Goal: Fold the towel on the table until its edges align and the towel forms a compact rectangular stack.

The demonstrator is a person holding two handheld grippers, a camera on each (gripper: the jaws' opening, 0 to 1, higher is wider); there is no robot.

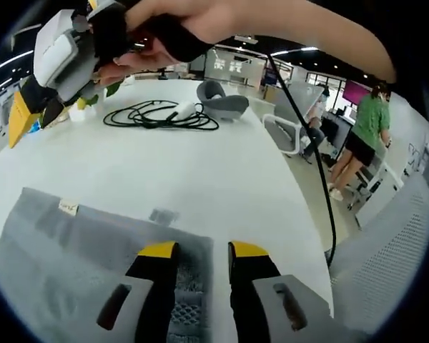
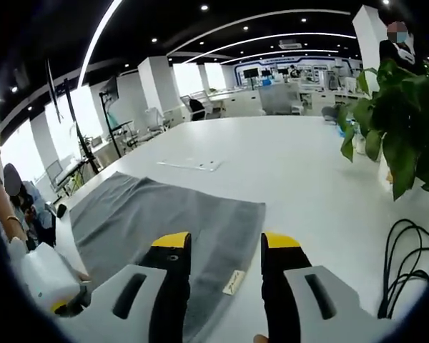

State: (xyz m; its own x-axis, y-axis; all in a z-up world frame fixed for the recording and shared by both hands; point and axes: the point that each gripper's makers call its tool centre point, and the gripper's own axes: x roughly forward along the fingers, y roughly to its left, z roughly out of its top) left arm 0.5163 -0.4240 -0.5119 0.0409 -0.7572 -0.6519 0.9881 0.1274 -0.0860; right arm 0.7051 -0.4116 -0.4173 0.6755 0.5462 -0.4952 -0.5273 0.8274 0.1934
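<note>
Two yellow-tipped claws hang over a grey towel (image 1: 71, 250) spread flat on the white bench (image 1: 200, 164). In the left gripper view, the left claw (image 1: 202, 251) stands nearest, its jaws parted a little with a gap between the tips and nothing held; it sits above the towel's near edge, where the cloth shows a waffle weave. A small white label (image 1: 68, 207) lies near the towel's far corner. In the right gripper view, the right claw (image 2: 226, 243) is likewise spread with nothing in its grasp, poised over the towel's edge, where a small tag (image 2: 233, 281) lies just between the jaws.

Farther back in the left gripper view, a coil of black cable (image 1: 159, 116) lies on the bench beside a grey headset-like object (image 1: 222, 102). A hand (image 1: 171, 32) holding the other gripper reaches in at the top. Beyond the bench edge stands a person in a green top (image 1: 368, 132). In the right gripper view, a leafy green plant (image 2: 397, 128) rises at the right.
</note>
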